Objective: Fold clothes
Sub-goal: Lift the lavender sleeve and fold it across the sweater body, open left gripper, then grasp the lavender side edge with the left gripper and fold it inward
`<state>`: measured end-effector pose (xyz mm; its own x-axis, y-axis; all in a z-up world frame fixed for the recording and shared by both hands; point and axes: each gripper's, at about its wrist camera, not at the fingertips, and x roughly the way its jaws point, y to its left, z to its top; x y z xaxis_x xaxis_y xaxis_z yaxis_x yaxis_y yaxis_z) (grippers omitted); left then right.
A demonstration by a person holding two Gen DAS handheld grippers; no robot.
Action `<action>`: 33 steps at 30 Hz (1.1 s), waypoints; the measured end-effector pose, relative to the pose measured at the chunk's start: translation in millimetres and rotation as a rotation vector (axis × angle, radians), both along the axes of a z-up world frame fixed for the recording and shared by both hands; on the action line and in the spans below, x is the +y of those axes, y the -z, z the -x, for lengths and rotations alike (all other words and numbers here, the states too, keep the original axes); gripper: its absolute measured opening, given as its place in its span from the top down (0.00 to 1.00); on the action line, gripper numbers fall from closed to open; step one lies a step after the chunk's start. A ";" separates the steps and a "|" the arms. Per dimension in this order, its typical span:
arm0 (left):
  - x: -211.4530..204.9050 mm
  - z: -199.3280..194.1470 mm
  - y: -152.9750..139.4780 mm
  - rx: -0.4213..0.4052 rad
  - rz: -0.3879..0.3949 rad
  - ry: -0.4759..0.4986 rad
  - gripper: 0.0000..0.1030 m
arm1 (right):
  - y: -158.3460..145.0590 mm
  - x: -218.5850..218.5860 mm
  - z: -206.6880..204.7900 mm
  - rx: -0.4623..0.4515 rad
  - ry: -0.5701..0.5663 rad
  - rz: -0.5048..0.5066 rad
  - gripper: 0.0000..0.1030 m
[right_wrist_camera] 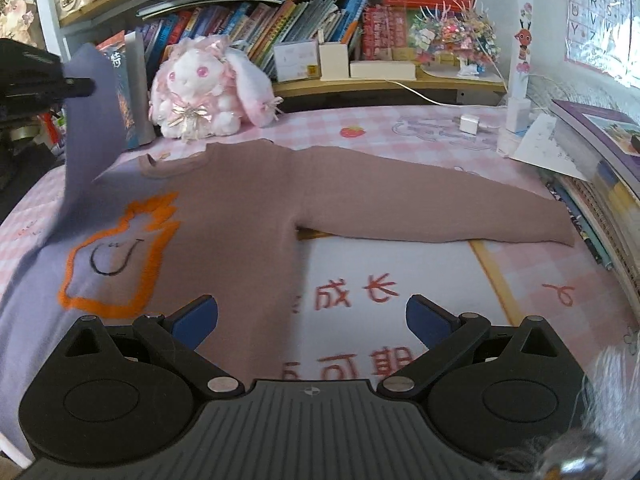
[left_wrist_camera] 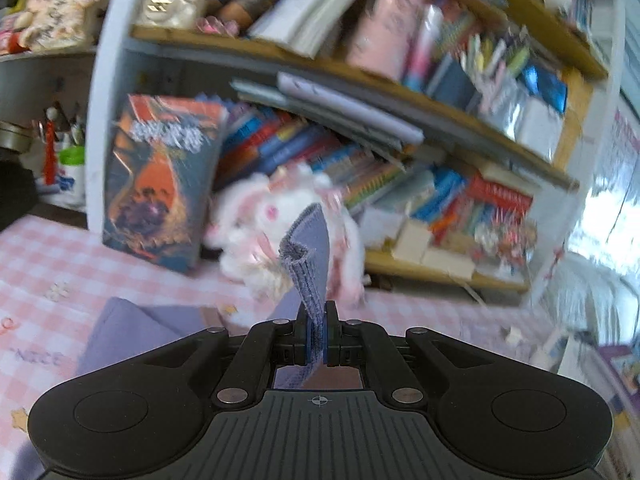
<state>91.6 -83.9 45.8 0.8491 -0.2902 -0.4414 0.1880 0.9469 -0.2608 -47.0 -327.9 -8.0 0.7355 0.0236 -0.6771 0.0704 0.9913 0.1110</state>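
The left gripper (left_wrist_camera: 316, 332) is clenched on the lilac sleeve cuff (left_wrist_camera: 310, 256), holding it up off the bed (right_wrist_camera: 400, 272); the right gripper (right_wrist_camera: 312, 320) hangs released, jaws wide, above the near hem, gripping nothing. The sweater (right_wrist_camera: 240, 216) lies flat on the bed, centre to left, neck (right_wrist_camera: 176, 164) far toward the plush rabbit (right_wrist_camera: 200, 92), hem near; its long axis runs near to far, while the brown sleeve (right_wrist_camera: 440, 212) stretches right, across that axis. Risks, as I judge them: the cuff is pinched only by its edge and could slip out if pulled hard; the left view is blurred, suggesting quick motion, so a fast swing may drag the body askew or bunch it; the raised sleeve could also brush the rabbit or the book (right_wrist_camera: 124, 92) standing just beside it.
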 end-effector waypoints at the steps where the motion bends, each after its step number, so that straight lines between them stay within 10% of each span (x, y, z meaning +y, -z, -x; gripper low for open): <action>1: -4.0 -1.0 5.2 0.013 -0.009 -0.002 0.97 | 0.7 -3.9 0.7 0.003 0.001 0.000 0.01; 9: -24.3 -6.2 40.3 0.138 -0.071 -0.009 0.89 | 6.4 -27.3 5.0 0.028 0.036 -0.008 0.01; 13: -34.4 4.2 41.7 0.193 -0.082 0.102 0.36 | 8.5 -25.9 2.7 0.035 0.025 -0.017 0.01; 19: -12.6 33.1 41.7 0.181 -0.143 0.103 0.35 | 13.1 -8.6 -6.0 0.050 -0.047 -0.040 0.01; 33: 163.9 87.0 69.1 0.266 -0.267 -0.316 0.35 | 15.6 30.8 -5.4 0.103 0.002 -0.007 0.04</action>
<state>4.5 80.0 -23.3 0.7249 0.1167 -0.6789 -0.1597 0.9872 -0.0008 -41.6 -297.0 -23.6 0.6620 0.0268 -0.7490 0.0842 0.9904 0.1098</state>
